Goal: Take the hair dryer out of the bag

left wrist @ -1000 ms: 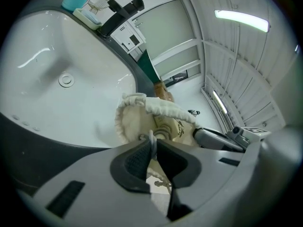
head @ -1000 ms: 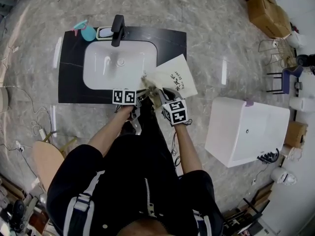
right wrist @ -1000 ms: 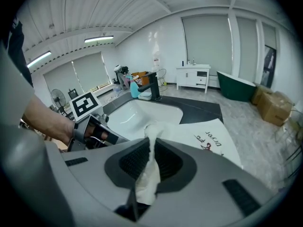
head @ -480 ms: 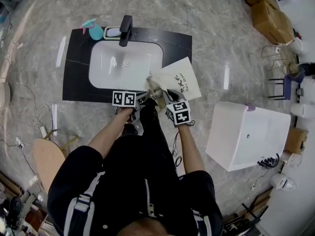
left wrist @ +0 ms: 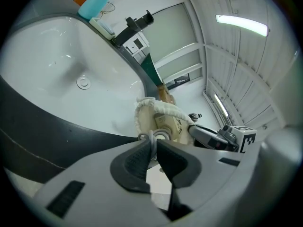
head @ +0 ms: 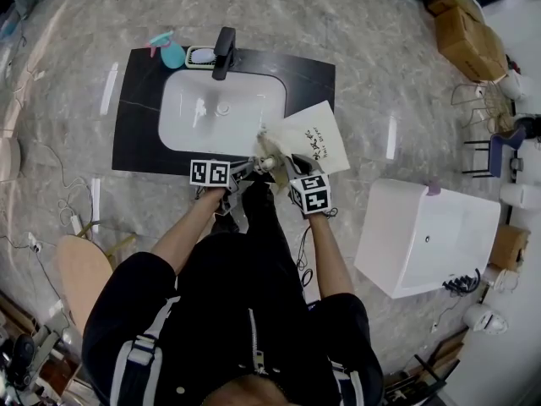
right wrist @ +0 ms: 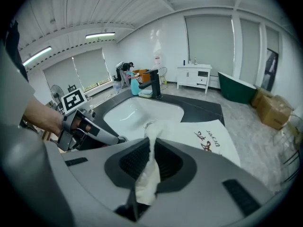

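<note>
Now left fingers (left wrist: 136, 161) clamp the hair dryer's loop (left wrist: 152, 137) straight ahead in the bag (right wrist: 208, 137), right fingers (right wrist: 134, 162) pinching its rim.

The bag (head: 314, 138) lies on the counter (head: 139, 129), right of the basin (head: 211, 112).
</note>
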The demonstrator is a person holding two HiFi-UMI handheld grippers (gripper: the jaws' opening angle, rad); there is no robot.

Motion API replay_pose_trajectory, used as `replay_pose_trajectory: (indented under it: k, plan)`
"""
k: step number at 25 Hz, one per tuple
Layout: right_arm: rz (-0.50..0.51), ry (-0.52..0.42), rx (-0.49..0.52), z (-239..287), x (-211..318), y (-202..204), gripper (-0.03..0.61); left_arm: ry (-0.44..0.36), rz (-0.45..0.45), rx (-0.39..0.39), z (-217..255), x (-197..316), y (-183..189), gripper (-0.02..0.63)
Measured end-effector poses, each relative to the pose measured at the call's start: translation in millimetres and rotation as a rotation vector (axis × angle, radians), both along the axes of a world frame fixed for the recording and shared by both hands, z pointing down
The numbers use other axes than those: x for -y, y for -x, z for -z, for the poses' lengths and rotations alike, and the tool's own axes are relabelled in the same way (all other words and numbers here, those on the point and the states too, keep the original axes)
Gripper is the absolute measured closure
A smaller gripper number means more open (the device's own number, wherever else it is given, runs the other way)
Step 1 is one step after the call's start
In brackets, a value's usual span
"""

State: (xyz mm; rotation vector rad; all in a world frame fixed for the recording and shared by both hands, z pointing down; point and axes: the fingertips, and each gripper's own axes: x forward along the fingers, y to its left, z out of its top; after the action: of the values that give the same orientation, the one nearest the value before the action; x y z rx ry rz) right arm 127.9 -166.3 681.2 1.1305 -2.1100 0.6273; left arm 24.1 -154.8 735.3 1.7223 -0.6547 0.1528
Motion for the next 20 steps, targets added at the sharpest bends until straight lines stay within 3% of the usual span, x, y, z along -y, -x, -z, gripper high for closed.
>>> replay_pose_trajectory:
  k: [20]
  plan:
    - [0.007,0.006,-0.002,-6,-2,-3,0.532,0.0,0.056,0.067,-7,-15,48,0.558]
